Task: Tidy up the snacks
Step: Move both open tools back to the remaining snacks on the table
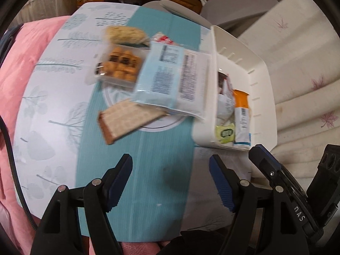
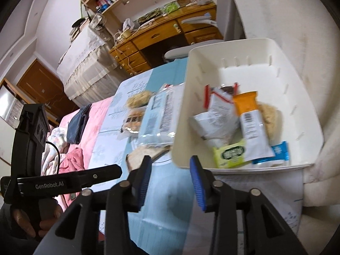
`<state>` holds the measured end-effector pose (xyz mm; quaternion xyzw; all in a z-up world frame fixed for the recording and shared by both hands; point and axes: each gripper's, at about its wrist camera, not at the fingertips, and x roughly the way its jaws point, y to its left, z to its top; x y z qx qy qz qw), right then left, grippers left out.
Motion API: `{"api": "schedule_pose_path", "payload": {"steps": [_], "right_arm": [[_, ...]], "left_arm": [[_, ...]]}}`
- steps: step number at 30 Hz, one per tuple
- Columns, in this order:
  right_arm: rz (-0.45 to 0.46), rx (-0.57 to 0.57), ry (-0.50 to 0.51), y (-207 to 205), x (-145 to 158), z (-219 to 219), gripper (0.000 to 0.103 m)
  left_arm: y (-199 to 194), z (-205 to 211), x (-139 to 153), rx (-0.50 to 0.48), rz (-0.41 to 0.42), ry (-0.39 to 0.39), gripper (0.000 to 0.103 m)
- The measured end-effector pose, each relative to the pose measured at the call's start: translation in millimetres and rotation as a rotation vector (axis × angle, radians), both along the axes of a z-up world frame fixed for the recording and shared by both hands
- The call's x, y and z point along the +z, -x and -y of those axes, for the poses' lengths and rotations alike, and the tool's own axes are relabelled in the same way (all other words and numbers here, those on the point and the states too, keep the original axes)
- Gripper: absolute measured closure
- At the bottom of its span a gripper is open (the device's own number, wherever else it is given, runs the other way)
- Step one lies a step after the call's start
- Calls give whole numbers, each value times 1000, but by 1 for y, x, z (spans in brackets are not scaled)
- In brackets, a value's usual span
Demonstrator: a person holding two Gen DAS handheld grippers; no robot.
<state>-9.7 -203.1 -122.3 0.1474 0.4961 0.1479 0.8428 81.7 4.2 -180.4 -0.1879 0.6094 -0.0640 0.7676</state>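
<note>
The flat pale-blue plastic snack packet (image 1: pixel 170 78) leans on the white plastic bin's (image 1: pixel 263 80) left wall, ahead of the wide, empty left tool (image 1: pixel 171 170); right tool (image 2: pixel 171 169) half-open, empty.

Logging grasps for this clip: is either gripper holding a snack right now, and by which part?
Nothing is held. The left gripper and the right gripper both stand open over the table mat, nothing between their pads.
</note>
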Motion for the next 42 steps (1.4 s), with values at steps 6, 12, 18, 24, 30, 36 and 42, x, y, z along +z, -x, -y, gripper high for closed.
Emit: {"api": "schedule_pose_path", "payload": {"steps": [6,12,18,24,30,36,42], "right_arm": [[-30,2,-2,-5,-3,-41,54],[-86,-32,-9,-13,-15,-77,41],[-195,-113,-34,-17,-39,-107,36],[-309,-247,-44,-17,-64,-123,36],[-389,-379,-79,-25,-80,-131,36],[-480,-530,-90,-38,-99,-136,36],[-538,-581,-72,-54,-108,-146,36]], "left_arm": [[1,-42,3,-3,2,-25,29],[-2,-87,1,-13,-3,-37,25],[-11,-126,-8,-54,-27,-32,24],[-28,-154,-20,-100,-55,-22,21],[-53,-167,-33,-150,-81,3,20],[-84,-168,-40,-182,-85,-1,12],[-114,-157,-46,-235,-83,-15,12]]}}
